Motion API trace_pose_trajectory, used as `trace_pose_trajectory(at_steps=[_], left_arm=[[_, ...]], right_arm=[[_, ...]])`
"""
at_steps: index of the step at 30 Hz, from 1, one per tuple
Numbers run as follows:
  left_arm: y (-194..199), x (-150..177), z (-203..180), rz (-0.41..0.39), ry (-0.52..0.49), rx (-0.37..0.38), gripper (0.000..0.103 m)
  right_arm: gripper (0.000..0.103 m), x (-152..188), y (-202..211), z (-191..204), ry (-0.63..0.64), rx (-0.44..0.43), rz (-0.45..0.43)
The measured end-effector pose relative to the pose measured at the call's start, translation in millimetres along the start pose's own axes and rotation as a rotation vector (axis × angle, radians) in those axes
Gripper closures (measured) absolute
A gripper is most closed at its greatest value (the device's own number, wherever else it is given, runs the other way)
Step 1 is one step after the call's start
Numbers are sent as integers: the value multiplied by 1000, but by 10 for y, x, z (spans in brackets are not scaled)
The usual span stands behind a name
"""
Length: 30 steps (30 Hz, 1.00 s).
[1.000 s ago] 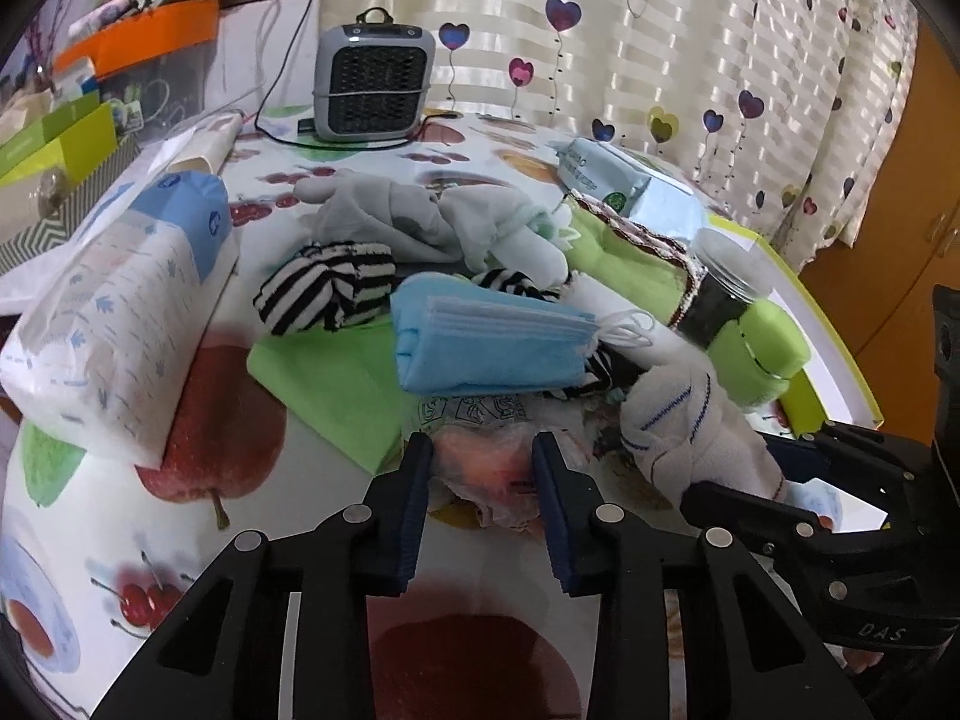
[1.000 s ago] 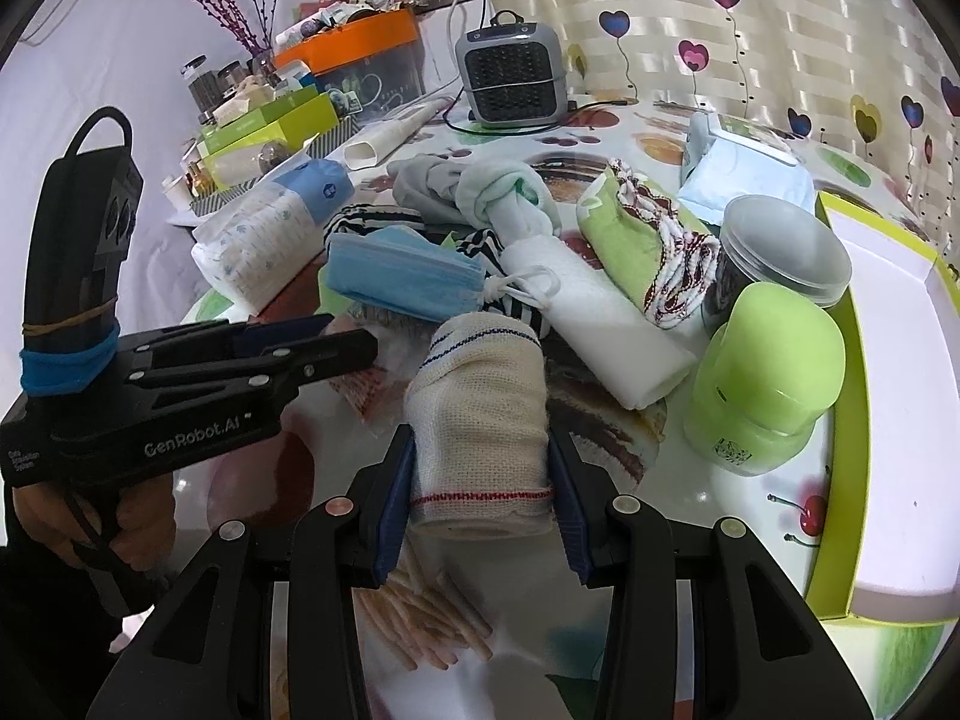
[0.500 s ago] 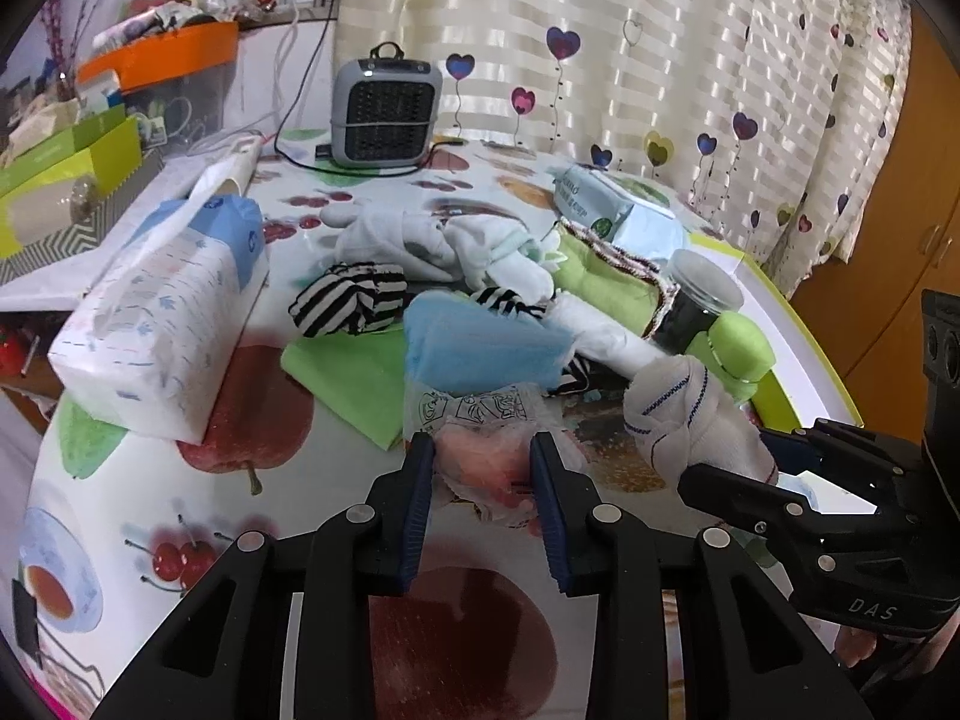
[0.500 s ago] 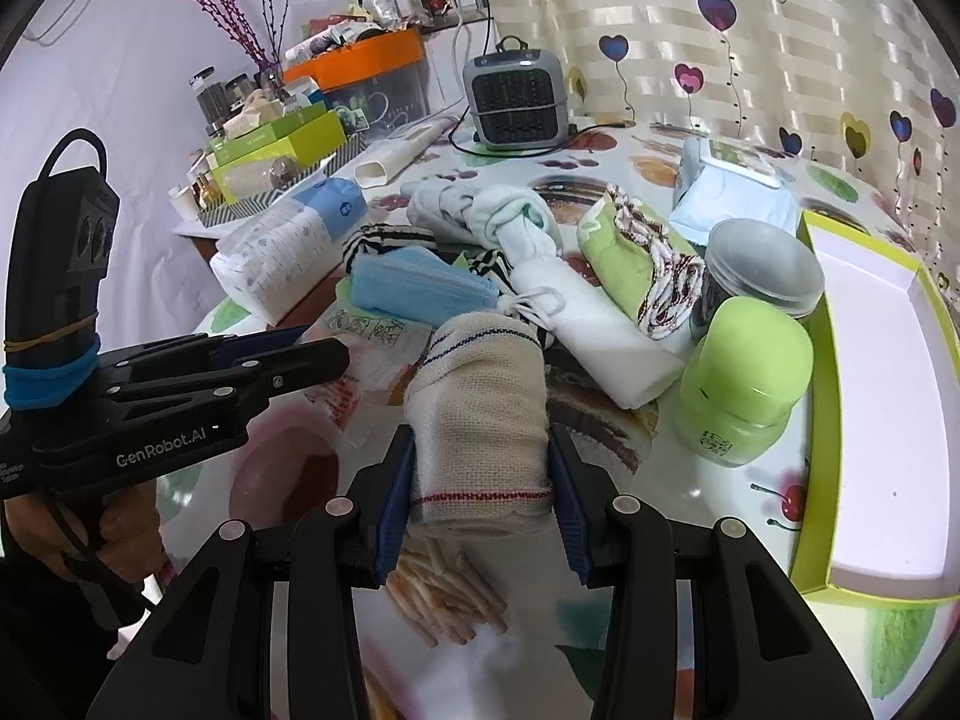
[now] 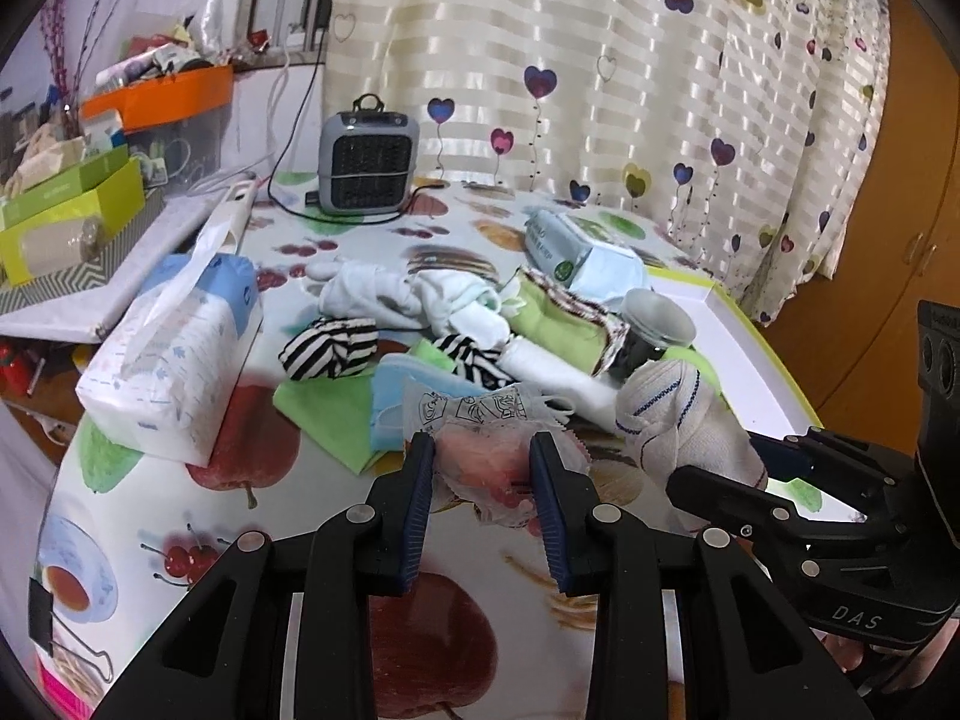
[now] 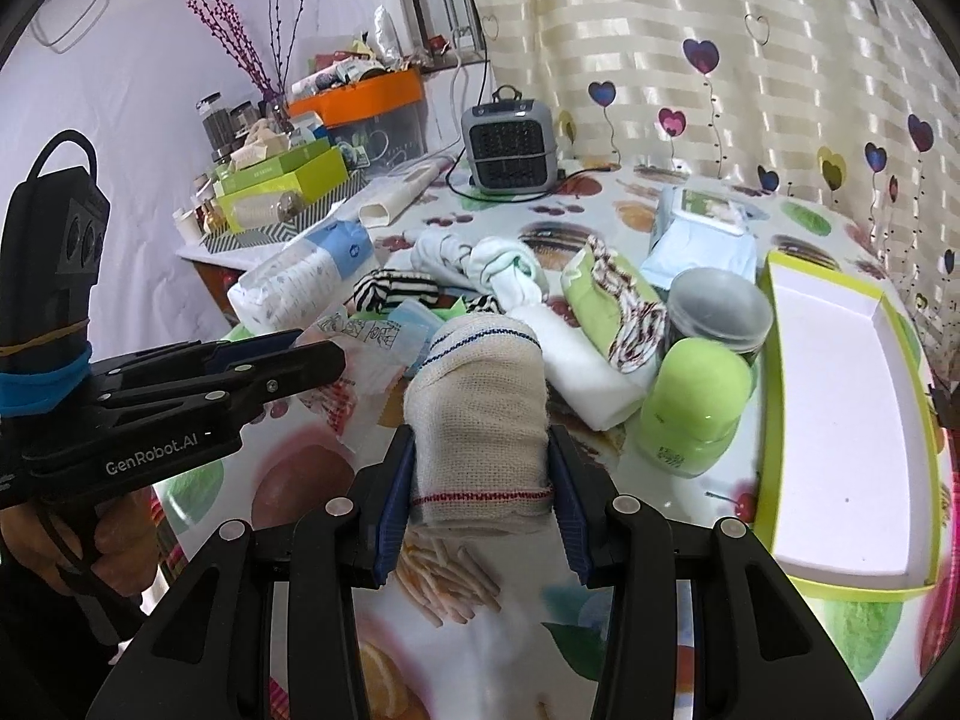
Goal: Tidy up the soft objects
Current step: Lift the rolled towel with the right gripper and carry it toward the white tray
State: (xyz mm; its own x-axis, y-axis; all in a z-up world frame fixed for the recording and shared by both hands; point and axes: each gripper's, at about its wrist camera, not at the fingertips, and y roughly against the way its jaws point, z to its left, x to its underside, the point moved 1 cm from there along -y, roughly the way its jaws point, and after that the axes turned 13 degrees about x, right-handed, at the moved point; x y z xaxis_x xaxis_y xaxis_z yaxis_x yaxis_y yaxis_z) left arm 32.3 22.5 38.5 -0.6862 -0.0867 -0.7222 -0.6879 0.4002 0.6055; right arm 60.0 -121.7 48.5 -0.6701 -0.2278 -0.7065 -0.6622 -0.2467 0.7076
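Clamping a clear packet [image 5: 489,468], left gripper [image 5: 480,468], right gripper [image 6: 480,468] squeezing rolled cloth [image 6: 477,414], white-lined tray [image 6: 840,420] bare.

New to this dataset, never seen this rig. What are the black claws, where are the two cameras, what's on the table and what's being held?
No robot here: a person holds a two-finger tool in each hand, and a fisheye camera on each looks forward along its fingers. So each picture shows its own tool at the bottom edge and the other one off to the side.

The left tool is shut on a crinkly clear plastic packet with something pink inside. The right tool is shut on a rolled beige cloth with red and blue stripes.

They sit over a fruit-print tablecloth with a pile of soft things: a tissue pack, striped socks, a green cloth, white cloths. Also there: a grey heater, a green jar and an open yellow-rimmed box, apparently with nothing in it.
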Motion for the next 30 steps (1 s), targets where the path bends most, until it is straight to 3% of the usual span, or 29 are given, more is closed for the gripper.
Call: trace_pose_trajectory(at_steps=[15,30], left_arm=[[-67,-124,-273,-2,-38,42,72],[-322,-329,-756,2,-112,133,72]], right_arm=[[59,-29,172,-271,-37,47,-39],[59,-30,363,-850,-128,160,-67]])
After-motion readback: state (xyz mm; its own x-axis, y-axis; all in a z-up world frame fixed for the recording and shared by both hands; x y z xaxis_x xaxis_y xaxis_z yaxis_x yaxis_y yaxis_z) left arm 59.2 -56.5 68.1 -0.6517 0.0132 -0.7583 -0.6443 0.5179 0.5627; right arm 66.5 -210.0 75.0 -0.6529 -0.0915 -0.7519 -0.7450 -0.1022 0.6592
